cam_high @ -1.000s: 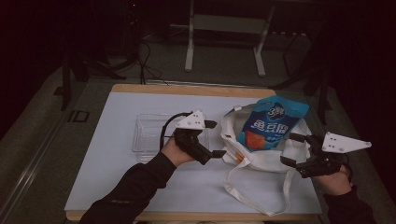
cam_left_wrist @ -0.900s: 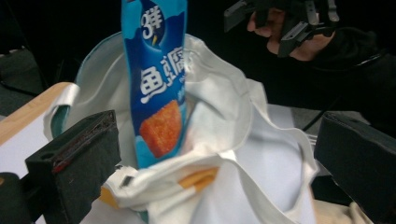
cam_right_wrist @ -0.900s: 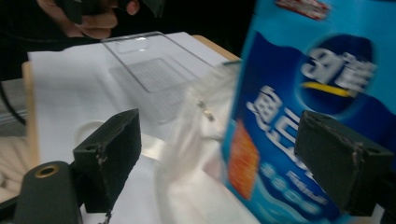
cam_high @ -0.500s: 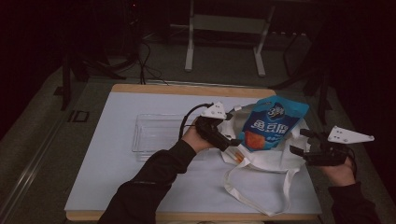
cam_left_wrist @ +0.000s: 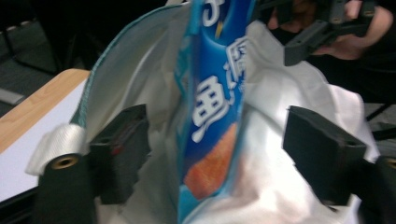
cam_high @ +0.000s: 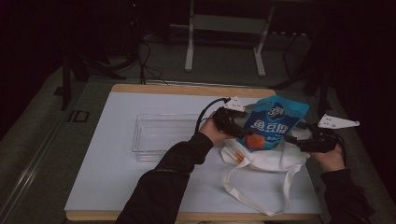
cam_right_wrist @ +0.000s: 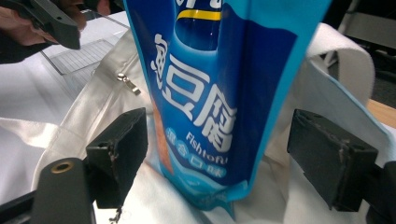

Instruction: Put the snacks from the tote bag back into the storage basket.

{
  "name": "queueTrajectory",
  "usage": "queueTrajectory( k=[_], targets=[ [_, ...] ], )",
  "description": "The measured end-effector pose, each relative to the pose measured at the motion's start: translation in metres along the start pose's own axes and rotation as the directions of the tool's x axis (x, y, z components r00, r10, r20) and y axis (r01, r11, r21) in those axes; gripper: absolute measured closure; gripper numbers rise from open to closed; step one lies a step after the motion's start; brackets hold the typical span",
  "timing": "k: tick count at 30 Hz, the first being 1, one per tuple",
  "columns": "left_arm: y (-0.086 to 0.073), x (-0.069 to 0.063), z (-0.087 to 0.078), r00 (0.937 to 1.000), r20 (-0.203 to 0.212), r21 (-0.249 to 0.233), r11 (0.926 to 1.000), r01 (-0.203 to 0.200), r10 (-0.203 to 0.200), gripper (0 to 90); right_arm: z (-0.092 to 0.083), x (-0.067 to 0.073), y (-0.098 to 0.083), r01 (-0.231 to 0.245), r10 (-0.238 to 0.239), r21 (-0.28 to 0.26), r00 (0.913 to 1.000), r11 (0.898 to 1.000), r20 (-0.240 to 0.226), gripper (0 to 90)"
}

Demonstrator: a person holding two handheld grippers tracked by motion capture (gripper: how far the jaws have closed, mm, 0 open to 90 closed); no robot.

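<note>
Right gripper view: snack bag (cam_right_wrist: 219, 93) between hand-held gripper (cam_right_wrist: 233, 154) jaws

one blue snack bag (cam_high: 273, 122), one white tote bag (cam_high: 266, 161), one clear plastic tray (cam_high: 159, 135), two grippers

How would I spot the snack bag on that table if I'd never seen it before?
Start at the white-topped table and look to its right side, where a cream cloth tote bag lies. The snack bag stands in its mouth: a glossy blue pouch with large white lettering and an orange patch, the one brightly coloured thing there.
</note>
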State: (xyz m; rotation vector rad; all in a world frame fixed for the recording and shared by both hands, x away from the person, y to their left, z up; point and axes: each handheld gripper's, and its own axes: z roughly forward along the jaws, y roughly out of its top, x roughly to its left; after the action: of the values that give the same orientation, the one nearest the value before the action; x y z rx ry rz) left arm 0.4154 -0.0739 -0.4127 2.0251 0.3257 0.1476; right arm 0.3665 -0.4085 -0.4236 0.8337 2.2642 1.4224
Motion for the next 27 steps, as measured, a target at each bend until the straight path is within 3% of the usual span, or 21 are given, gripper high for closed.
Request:
queueTrajectory(
  k=[3, 10, 11, 15, 20, 23, 27],
  targets=[
    [0.007, 0.003, 0.010, 0.9992, 0.034, -0.024, 0.9995, 0.021, -0.020, 32.3, 0.005, -0.002, 0.004, 0.000, 0.000, 0.004, 1.0000, 1.000, -0.004, 21.5],
    [0.010, 0.005, 0.024, 0.9998, 0.016, 0.001, 0.9999, 0.014, -0.014, 45.0, 0.016, 0.000, 0.011, 0.028, -0.028, 0.003, 0.9993, 1.000, -0.023, 34.1],
    [0.010, 0.006, 0.028, 0.9997, 0.019, 0.000, 0.9999, 0.012, -0.012, 47.6, 0.017, 0.000, 0.012, 0.033, -0.033, 0.006, 0.9990, 0.999, -0.030, 41.9],
    [0.012, 0.004, 0.036, 0.9998, 0.018, 0.024, 0.9997, 0.008, -0.009, 55.9, 0.021, -0.001, 0.012, 0.055, -0.054, 0.023, 0.9984, 0.998, -0.014, 53.7],
    [0.012, 0.004, 0.039, 0.9997, 0.004, -0.004, 0.9997, 0.023, -0.023, 70.0, 0.019, -0.006, 0.012, 0.036, -0.036, 0.018, 0.9991, 0.999, -0.022, 72.7],
    [0.010, 0.007, 0.041, 0.9988, 0.010, -0.013, 0.9987, 0.049, -0.048, 74.6, 0.021, -0.006, 0.012, 0.035, -0.034, 0.028, 0.9991, 0.999, -0.026, 76.7],
    [0.011, 0.007, 0.041, 0.9994, -0.004, -0.021, 0.9992, 0.034, -0.034, 83.8, 0.023, -0.006, 0.013, 0.034, -0.033, 0.038, 0.9991, 0.999, -0.029, 82.6]
  ],
)
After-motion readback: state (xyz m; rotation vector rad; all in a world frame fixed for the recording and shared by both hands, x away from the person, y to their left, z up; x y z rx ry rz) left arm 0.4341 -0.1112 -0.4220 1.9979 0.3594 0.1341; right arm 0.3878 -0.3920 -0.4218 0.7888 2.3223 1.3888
